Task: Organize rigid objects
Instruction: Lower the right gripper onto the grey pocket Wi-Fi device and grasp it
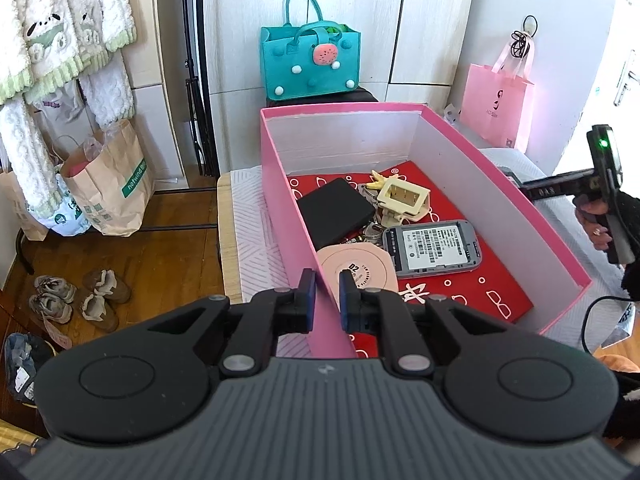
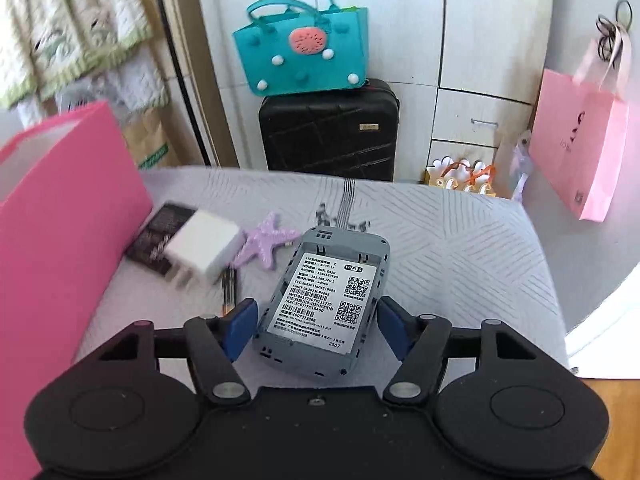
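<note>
A grey label-up router (image 2: 320,308) lies flat on the cloth beside the pink box (image 2: 60,208).

left gripper (image 1: 327,280) | jaws pinch near wall | pink box (image 1: 280,168)

Teal bag (image 2: 302,56) on black suitcase (image 2: 329,130) against white cupboards (image 2: 472,40). Pink gift bag (image 1: 496,106) hanging at right. Fleecy towels (image 1: 60,20) hanging at left over paper bag (image 1: 110,178). Shoes (image 1: 78,294) on wooden floor (image 1: 168,256).
</note>
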Demonstrator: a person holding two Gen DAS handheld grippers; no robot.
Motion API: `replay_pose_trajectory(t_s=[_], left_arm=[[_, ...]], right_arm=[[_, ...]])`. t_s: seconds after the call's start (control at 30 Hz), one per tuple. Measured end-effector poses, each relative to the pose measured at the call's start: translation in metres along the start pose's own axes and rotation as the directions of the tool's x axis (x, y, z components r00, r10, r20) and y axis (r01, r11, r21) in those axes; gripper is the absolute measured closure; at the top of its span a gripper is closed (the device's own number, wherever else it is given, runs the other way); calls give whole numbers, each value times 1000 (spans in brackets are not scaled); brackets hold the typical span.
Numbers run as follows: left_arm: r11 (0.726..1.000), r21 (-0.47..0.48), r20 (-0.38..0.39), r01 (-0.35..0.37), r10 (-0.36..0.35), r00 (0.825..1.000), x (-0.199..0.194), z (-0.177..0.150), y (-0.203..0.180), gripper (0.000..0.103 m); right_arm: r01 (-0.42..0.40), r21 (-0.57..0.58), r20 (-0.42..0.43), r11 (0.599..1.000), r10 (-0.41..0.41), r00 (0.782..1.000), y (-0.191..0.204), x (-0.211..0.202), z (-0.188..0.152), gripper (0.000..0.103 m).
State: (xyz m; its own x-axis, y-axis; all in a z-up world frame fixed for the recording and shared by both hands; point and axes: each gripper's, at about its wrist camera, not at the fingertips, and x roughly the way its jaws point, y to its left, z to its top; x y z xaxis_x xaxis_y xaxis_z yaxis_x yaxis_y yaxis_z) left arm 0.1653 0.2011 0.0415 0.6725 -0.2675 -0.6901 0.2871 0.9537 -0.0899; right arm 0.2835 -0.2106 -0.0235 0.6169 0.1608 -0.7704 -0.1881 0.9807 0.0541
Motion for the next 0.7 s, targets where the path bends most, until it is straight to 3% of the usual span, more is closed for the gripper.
replay_pose_trajectory(t_s=[0.2,0.33,0.37,0.4,0.43,0.7], left_arm=[[1000,12,-13,0,0,1000,0,2,0,92],[1000,24,-23,-5,5,1000,1,4,-3,92],[1000,25,-25,-6,6,1000,1,4,-3,92],[1000,27,-28,-7,8,1000,1,4,-3,92],[999,32,-32,-10,11,999,1,4,-4,92],[995,90,-47,-53,57,997,0,6,-13,92]], right_arm=[[-3,-75,-70,997,-2,998,7,-10,-3,32],[-10,-40,-89,999,6,996,8,1,-1,21],[-6,-32,-73,999,3,997,7,2,0,24],[5,-39,-56,999,-7,998,6,2,1,35],[-4,-26,-50,1000,2,999,4,2,2,37],[15,-56,14,998,-14,1000,11,-29,-2,38]])
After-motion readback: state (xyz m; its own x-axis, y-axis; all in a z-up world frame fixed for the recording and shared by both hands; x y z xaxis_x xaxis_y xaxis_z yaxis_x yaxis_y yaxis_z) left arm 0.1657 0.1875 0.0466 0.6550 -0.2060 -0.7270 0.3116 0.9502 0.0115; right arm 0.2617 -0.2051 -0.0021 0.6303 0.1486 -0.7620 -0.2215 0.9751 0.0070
